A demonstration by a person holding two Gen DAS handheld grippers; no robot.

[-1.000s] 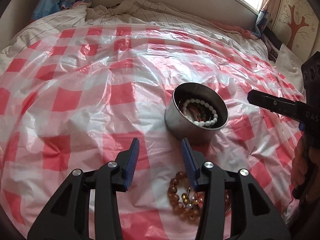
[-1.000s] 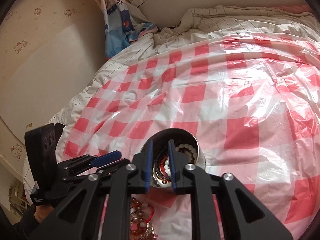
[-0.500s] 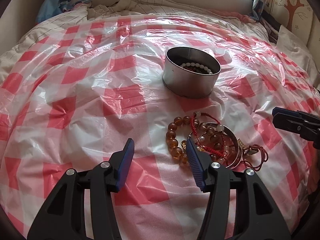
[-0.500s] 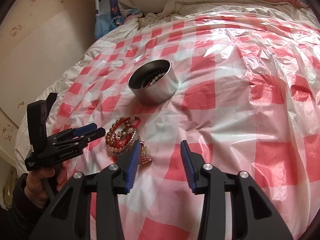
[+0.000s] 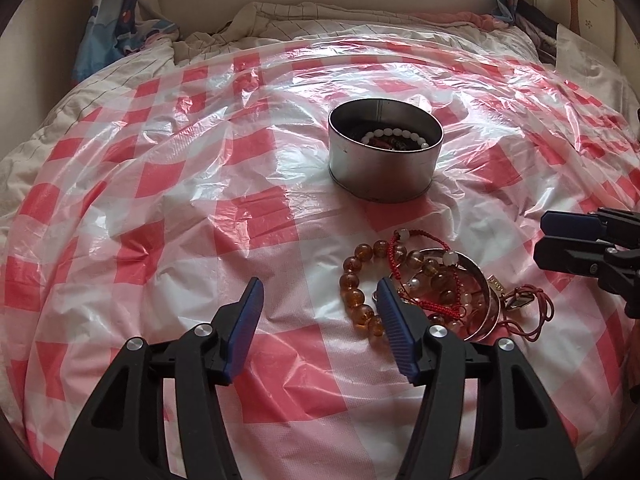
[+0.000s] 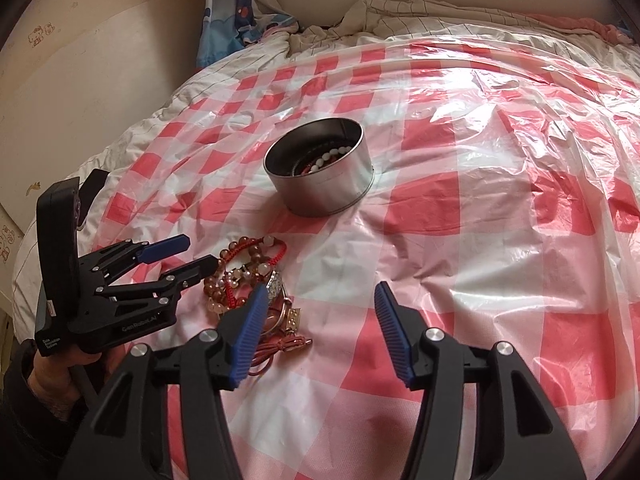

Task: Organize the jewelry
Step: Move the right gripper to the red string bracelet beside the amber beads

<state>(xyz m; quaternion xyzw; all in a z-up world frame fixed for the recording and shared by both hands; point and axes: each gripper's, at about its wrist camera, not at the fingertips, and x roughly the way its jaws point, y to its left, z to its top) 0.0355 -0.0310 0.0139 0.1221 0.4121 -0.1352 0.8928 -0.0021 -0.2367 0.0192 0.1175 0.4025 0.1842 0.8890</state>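
Jewelry pile (image 5: 432, 292) lies just right of the opening left tool (image 5: 318, 300).

Red-white checked plastic sheet (image 5: 256, 216), silver tin (image 5: 380, 176), white beads (image 5: 394, 134) inside, amber bead bracelet (image 5: 352, 280), red cord (image 5: 532, 308), blue gripper pads (image 5: 244, 328)

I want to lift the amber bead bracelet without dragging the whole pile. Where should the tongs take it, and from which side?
Grip the amber bead bracelet on its outer arc, the side away from the silver bangle and red cords, where the beads lie bare on the checked plastic sheet. Come from above, one pad inside the loop, one outside. The left tongs, empty and opening, are probably nearest.
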